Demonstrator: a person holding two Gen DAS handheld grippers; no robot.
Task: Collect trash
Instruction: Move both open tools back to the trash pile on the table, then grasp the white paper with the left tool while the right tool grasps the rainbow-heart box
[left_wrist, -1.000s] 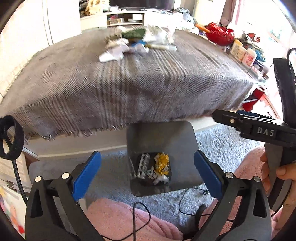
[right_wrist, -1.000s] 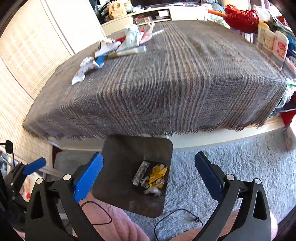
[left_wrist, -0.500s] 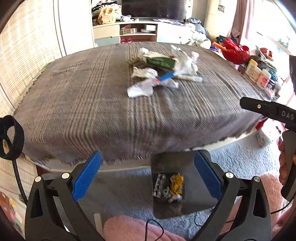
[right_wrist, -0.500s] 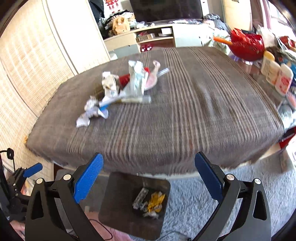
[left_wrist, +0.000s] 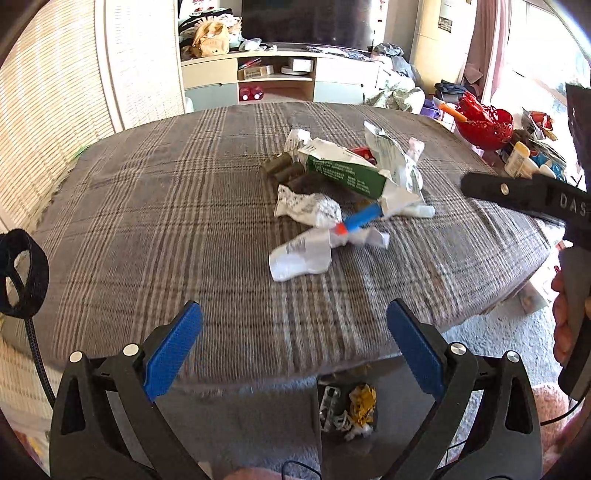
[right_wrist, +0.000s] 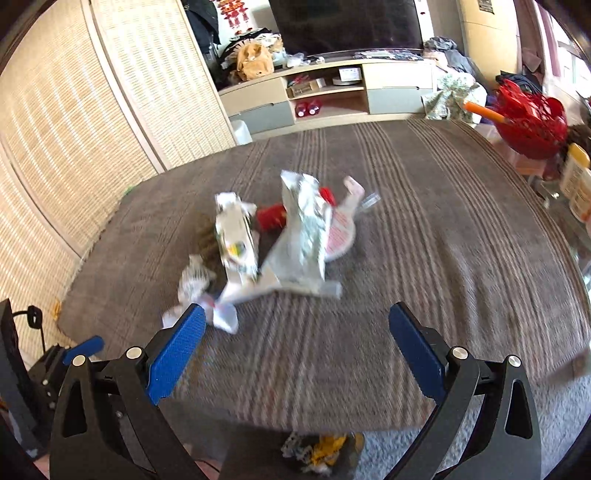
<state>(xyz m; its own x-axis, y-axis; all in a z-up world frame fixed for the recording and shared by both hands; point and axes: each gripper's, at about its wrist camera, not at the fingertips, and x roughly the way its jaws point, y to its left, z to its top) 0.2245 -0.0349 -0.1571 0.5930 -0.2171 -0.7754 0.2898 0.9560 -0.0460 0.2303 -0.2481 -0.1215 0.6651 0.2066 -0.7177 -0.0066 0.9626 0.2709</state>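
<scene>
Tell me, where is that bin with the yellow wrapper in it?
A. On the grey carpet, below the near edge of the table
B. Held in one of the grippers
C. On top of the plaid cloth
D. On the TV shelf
A: the bin with its yellow wrapper sits on the carpet under the near edge of the plaid cloth; both grippers are open and empty.

Trash pile (left_wrist: 340, 199) on table (left_wrist: 147, 221), bin (left_wrist: 347, 410) below.
</scene>
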